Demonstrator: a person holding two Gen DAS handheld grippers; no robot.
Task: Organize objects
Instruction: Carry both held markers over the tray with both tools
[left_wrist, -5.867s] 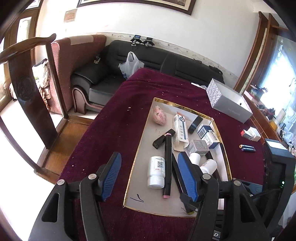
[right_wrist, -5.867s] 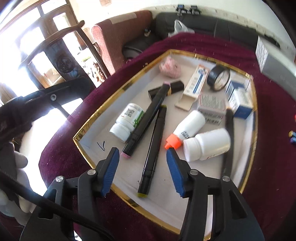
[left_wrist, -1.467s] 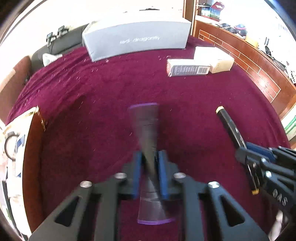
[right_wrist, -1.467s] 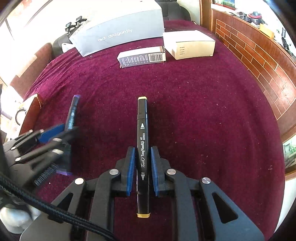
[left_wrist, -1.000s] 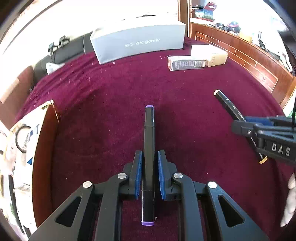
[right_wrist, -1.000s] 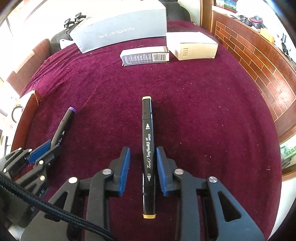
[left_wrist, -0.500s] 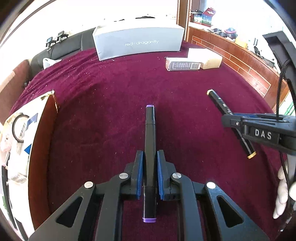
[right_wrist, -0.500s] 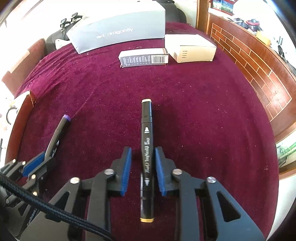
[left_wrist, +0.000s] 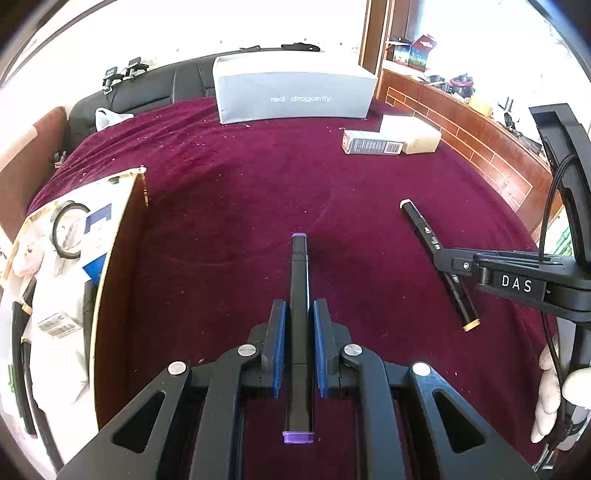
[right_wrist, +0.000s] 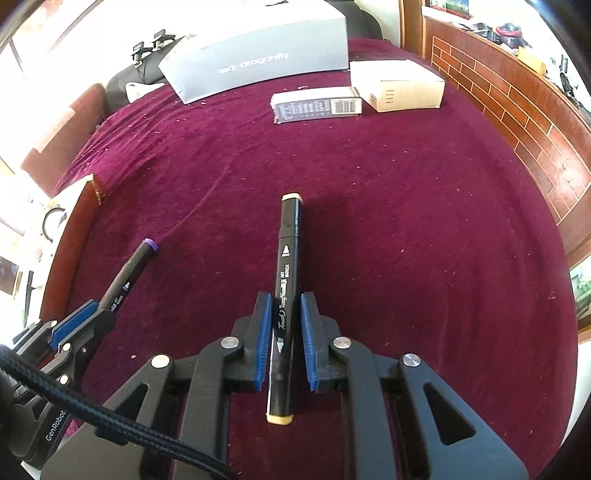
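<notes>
**Both grippers holding markers over the maroon cloth**

My left gripper (left_wrist: 298, 343) has its blue pads clamped on a black marker with purple end caps (left_wrist: 299, 295), which runs straight along the line of the fingers, one purple end pointing toward the far edge of the table and the other sticking out behind the pads. My right gripper (right_wrist: 282, 339) has a black marker with cream end caps (right_wrist: 286, 280) between its pads; the jaws have just been closing and now stand narrow. The left pad looks to be against the barrel, with a thin gap on the right side, so I cannot be sure how firm the grip is. This marker lies slightly tilted against the fingers' line.

Both markers sit over the middle of the maroon tablecloth (right_wrist: 424, 229), well apart from each other. At the left edge of the table stands a gold-rimmed tray (left_wrist: 110, 251) with small boxes and a roll of tape inside. Along the far edge sits a large grey box (left_wrist: 295, 92), and toward the far right corner a small dark carton (right_wrist: 316, 105) lies just beside a beige box (right_wrist: 402, 86). A gloved hand (left_wrist: 550, 398) shows at the right in the left wrist view.
</notes>
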